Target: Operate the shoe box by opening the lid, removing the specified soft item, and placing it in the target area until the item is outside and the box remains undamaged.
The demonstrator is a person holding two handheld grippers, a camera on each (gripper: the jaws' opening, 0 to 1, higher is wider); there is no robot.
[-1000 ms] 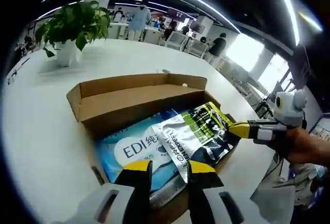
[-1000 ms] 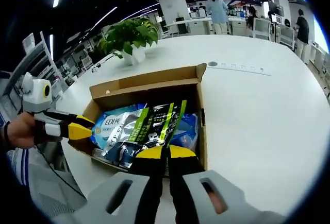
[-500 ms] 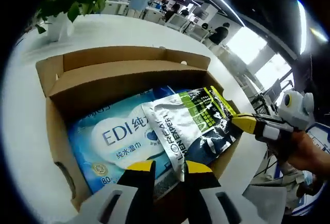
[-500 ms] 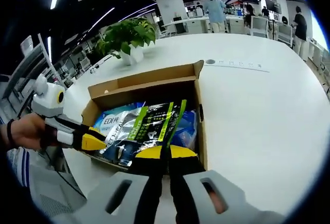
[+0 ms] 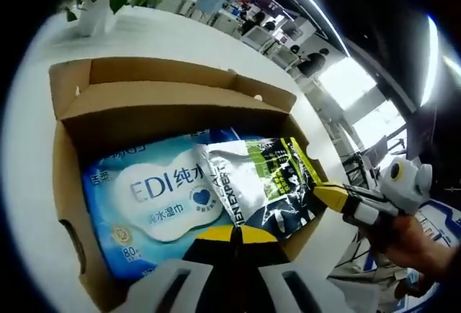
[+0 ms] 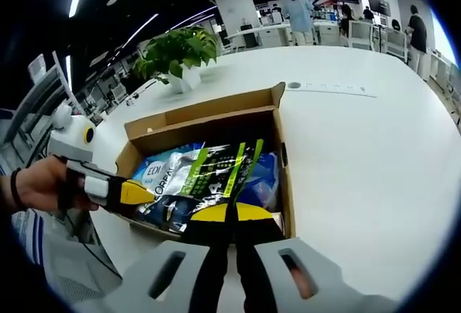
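Shoe box (image 5: pixel 72 155) open | two packs (pouch (image 5: pixel 270 183), wipes (image 5: pixel 155 201)) | both tongs pinching pouch

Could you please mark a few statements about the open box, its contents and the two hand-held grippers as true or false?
1. The cardboard box is open, with its flap folded back. True.
2. The silver and green pouch lies partly over the blue wipes pack. True.
3. The left hand-held gripper has its jaws spread wide. False: the yellow tips meet at the pouch's near edge.
4. The potted plant stands inside the box. False: it stands on the white table, beyond the box.
5. The right hand-held gripper has its jaws closed at the pouch's edge. True.
6. The pouch already lies on the table outside the box. False: it is still in the box.
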